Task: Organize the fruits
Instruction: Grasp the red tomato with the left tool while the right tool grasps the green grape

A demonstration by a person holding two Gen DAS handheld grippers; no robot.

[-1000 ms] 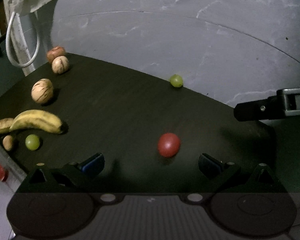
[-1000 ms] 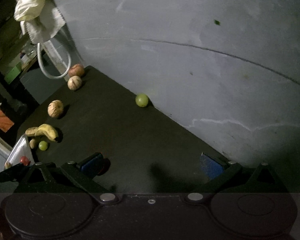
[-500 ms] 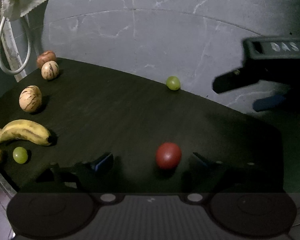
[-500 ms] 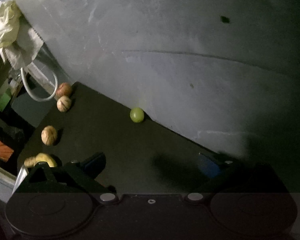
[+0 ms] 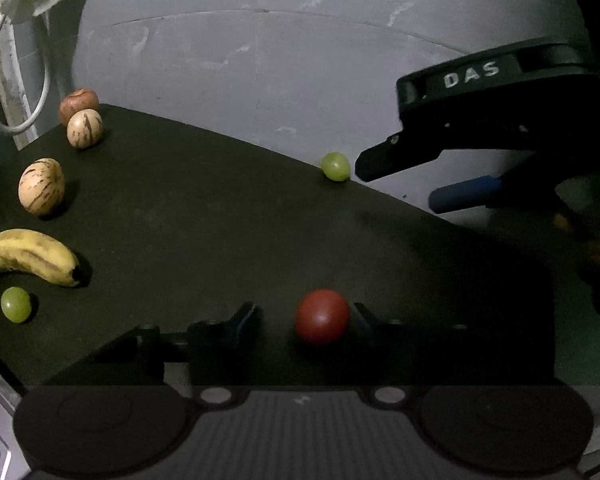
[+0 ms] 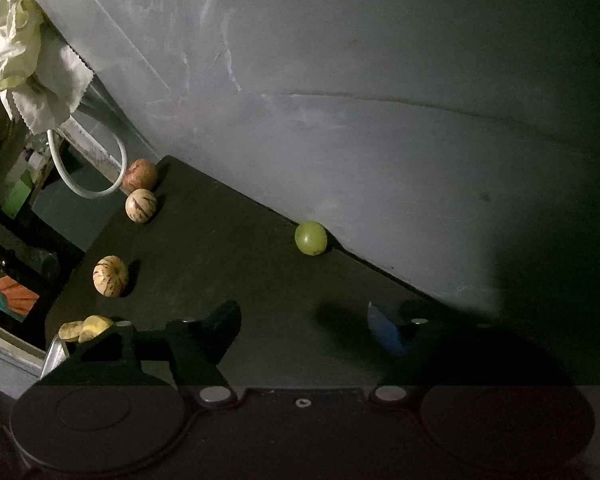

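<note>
A red tomato (image 5: 322,316) lies on the dark tabletop (image 5: 220,220), between the fingers of my left gripper (image 5: 304,316). That gripper is open, and the tomato sits close to its right finger. At the table's far edge a green grape (image 5: 335,166) (image 6: 311,237) rests against the grey wall. My right gripper (image 6: 304,324) is open and empty, hovering just short of that grape. From the left wrist view, the right gripper (image 5: 404,184) comes in from the right, its upper fingertip next to the grape.
Along the left side lie a banana (image 5: 32,256), a second green grape (image 5: 16,304), two striped melons (image 5: 41,186) (image 5: 84,128) and a reddish apple (image 5: 79,100). A metal tray (image 6: 54,354) edges the table's left. A cloth (image 6: 28,64) and white cable (image 6: 88,192) hang at the far left.
My left gripper has advanced, so the tomato now lies between its fingers. My right gripper has swung left toward the grape by the wall.
</note>
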